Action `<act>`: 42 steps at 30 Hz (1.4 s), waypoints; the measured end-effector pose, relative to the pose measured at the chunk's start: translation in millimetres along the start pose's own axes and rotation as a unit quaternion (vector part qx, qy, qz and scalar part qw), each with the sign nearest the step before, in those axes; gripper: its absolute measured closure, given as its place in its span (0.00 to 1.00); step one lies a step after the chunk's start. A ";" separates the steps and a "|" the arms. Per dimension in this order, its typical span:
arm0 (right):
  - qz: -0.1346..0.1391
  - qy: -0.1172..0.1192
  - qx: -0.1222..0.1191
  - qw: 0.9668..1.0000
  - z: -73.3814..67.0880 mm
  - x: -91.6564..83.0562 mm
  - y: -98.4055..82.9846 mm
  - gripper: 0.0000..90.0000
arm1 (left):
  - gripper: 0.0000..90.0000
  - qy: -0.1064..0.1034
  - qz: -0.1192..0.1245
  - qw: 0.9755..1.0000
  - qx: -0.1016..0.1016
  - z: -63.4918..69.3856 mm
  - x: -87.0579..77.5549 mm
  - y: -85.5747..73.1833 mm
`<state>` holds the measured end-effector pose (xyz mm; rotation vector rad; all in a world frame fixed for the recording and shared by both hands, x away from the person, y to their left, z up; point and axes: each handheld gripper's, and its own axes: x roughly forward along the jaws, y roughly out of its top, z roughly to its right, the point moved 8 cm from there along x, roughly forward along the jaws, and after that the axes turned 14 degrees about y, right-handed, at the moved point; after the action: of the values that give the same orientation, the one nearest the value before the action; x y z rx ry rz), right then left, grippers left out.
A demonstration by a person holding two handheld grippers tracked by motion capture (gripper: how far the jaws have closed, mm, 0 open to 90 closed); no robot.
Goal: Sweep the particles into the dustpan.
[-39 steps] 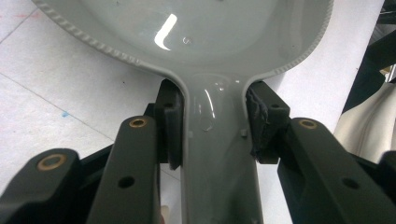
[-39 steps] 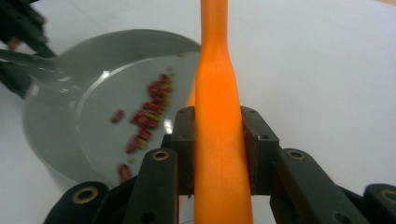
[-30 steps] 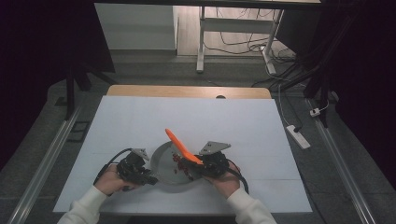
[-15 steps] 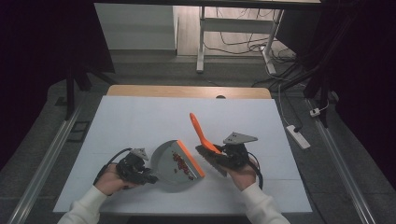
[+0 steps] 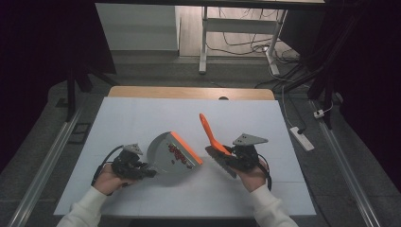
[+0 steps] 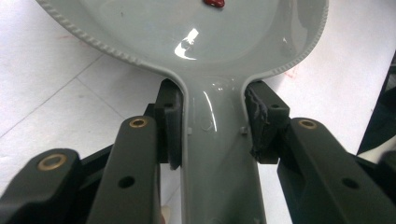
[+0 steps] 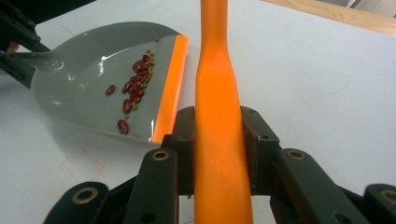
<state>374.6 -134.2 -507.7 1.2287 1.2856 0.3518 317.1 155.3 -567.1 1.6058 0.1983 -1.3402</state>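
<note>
Left gripper [image 5: 135, 166]: held low at the near left of the surface [image 5: 142, 118], pointing right, jaws clamped on either side of the grey dustpan handle [image 6: 217, 154]. Left hand [image 5: 108, 178] wraps it from behind; white sleeve [image 5: 85, 210] enters from the bottom edge.

Right gripper [image 5: 226, 157]: near right, pointing left, jaws closed against both sides of the orange brush handle [image 7: 219, 116]. Right hand [image 5: 250, 172] grips it from below.

A white-topped table [image 5: 142, 118] with a wooden far edge is carrying a grey dustpan [image 5: 172, 153] with an orange lip, lying near its front centre and holding red beans [image 7: 135, 88].
</note>
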 end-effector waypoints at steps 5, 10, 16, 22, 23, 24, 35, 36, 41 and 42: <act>0.003 0.003 0.002 1.000 2.6 -5.6 0.7 0.78 | 0.68 0.003 0.008 1.000 -0.020 -4.4 -0.9 0.6; 0.006 0.001 0.010 1.000 8.2 -11.0 -2.0 0.78 | 0.68 0.015 0.023 0.999 -0.047 -8.4 -1.1 0.7; -0.002 0.001 0.006 1.000 14.2 -15.2 -5.0 0.78 | 0.68 0.028 0.033 0.997 -0.066 -11.1 -3.8 0.8; -0.009 -0.002 0.017 1.000 18.6 -21.6 -12.0 0.78 | 0.68 0.033 0.039 0.996 -0.074 -7.0 -6.0 -1.7; -0.010 -0.001 0.016 1.000 18.2 -23.2 -12.8 0.78 | 0.68 0.032 0.040 0.996 -0.078 -5.7 -6.0 -2.1; -0.010 -0.001 0.014 1.000 18.0 -25.0 -13.1 0.78 | 0.68 0.031 0.041 0.996 -0.080 -4.5 -6.1 -2.5; -0.005 0.000 0.014 1.000 24.7 -47.1 -17.1 0.78 | 0.68 0.043 0.067 0.988 -0.133 -1.3 -14.0 -7.6; -0.006 0.001 0.014 1.000 25.5 -48.7 -17.8 0.78 | 0.68 0.044 0.067 0.987 -0.139 -1.5 -14.4 -8.9; -0.007 0.010 0.015 1.000 26.7 -54.6 -20.8 0.78 | 0.68 0.055 0.068 0.983 -0.159 -4.3 -16.8 -16.0; -0.008 0.012 0.016 1.000 26.8 -55.2 -21.8 0.78 | 0.68 0.057 0.068 0.983 -0.161 -5.0 -17.6 -17.1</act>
<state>370.3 -199.0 -502.0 1.2438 1.3253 0.3379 302.5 175.2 -563.0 1.3953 0.3512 -1.0513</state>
